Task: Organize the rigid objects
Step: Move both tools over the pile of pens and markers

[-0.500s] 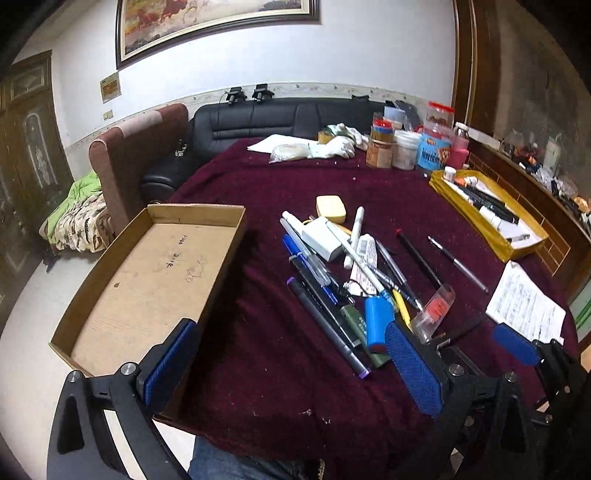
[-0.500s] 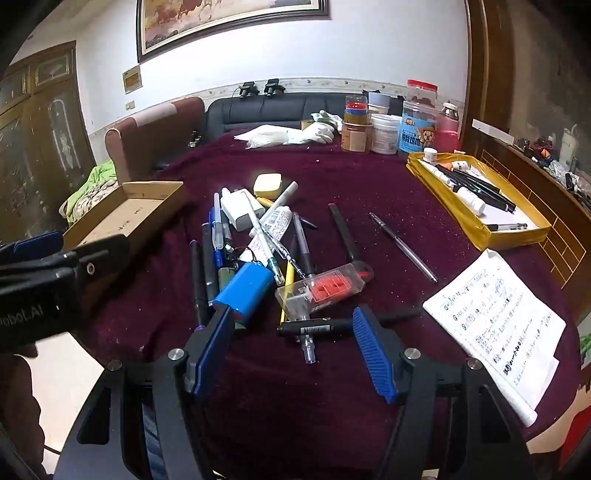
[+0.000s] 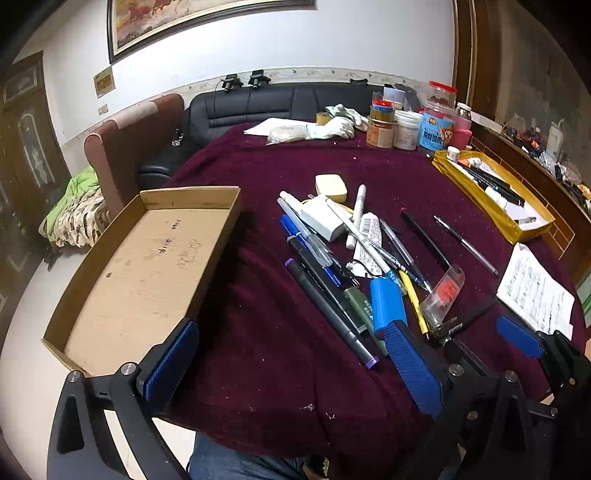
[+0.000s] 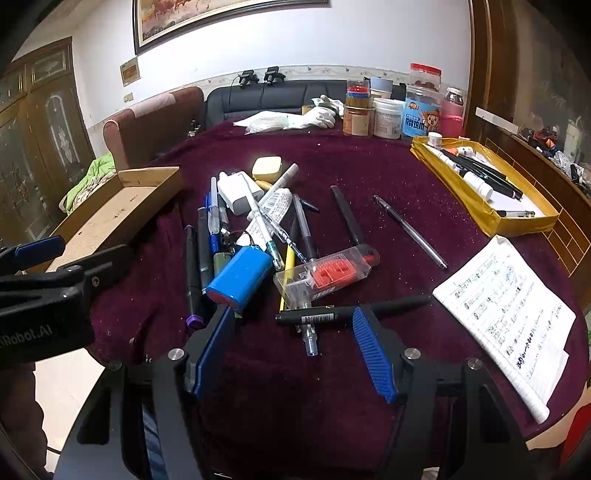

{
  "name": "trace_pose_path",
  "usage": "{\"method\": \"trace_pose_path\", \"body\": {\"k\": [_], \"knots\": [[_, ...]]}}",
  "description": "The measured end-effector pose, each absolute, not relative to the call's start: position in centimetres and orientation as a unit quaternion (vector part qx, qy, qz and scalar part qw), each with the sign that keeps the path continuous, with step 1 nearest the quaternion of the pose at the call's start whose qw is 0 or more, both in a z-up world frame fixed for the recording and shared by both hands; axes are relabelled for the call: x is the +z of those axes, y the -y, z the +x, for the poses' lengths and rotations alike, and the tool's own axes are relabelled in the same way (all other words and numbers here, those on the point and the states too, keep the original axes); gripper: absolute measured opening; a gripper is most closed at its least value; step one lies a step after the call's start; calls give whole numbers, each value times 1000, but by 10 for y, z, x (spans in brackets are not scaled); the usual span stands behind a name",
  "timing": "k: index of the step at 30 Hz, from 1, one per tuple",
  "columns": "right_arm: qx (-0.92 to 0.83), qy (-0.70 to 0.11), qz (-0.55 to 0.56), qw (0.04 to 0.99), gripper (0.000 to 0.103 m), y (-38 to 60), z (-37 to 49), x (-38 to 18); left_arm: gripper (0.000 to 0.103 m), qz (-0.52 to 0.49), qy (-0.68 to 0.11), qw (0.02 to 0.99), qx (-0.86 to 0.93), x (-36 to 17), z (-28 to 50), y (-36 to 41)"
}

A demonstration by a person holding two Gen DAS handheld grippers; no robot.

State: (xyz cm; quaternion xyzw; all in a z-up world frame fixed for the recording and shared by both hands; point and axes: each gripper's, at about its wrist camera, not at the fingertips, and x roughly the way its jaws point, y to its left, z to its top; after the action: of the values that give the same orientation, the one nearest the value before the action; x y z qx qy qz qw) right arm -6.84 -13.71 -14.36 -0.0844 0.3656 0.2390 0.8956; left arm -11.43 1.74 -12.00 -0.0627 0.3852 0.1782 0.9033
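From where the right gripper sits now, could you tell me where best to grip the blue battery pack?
Probably across the blue battery pack's two long flat sides, mid-body, coming from above with the right gripper open. It lies tilted on the pens, red end nearest, and its wired far end is best avoided.

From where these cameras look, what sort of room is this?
Most likely a home living room: a black sofa and an armchair stand behind the cloth-covered table, and a framed painting hangs on the wall.
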Motion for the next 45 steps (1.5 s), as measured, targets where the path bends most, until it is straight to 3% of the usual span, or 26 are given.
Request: {"method": "trace_pose_path", "body": {"k": [31, 45], "knots": [[247, -371, -80, 892, 66, 136, -62, -154, 102, -34, -396, 895, 204, -130, -108, -13], [243, -407, -57, 879, 63, 155, -35, -173, 102, -79, -422, 889, 160, -144, -97, -23]]}}
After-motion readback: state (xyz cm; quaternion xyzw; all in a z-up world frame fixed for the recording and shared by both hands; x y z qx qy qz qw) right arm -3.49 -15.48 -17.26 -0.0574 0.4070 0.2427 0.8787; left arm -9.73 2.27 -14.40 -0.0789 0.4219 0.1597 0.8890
